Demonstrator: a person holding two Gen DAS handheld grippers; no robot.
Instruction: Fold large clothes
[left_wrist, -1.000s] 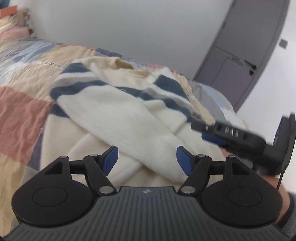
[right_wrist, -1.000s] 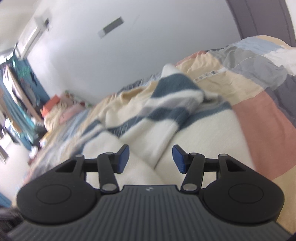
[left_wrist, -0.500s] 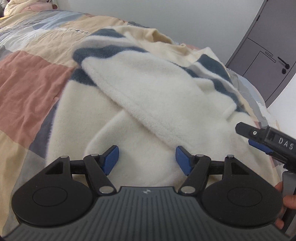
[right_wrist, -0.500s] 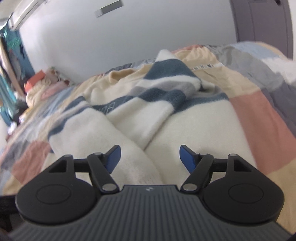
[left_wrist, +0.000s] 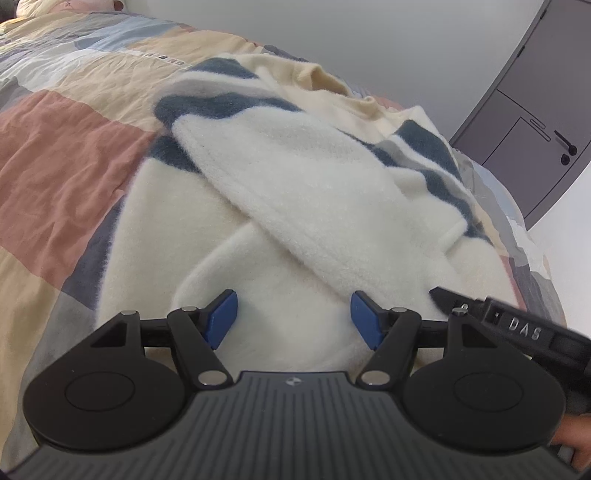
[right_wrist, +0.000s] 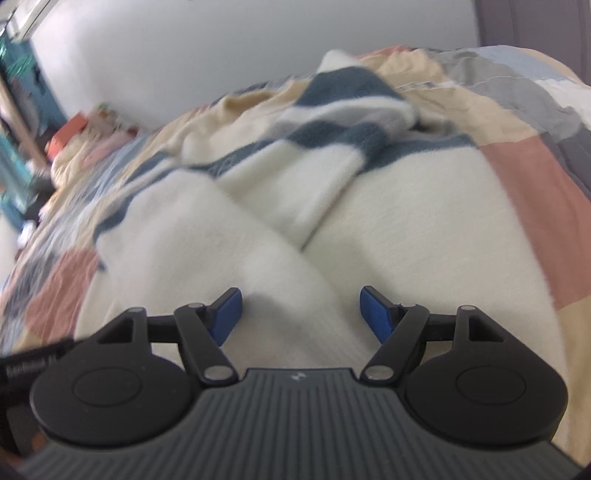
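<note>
We found the fluffy cream fleece garment with navy and grey stripes (left_wrist: 280, 206) lying on the patchwork bed quilt (left_wrist: 62, 155), both sleeves already crossed over its chest. The left gripper (left_wrist: 293, 317) hung just above the near hem, jaws open and empty. Beside it, the right gripper (right_wrist: 301, 314) also stood wide, holding nothing. We judged the body folds were yet to do.
</note>
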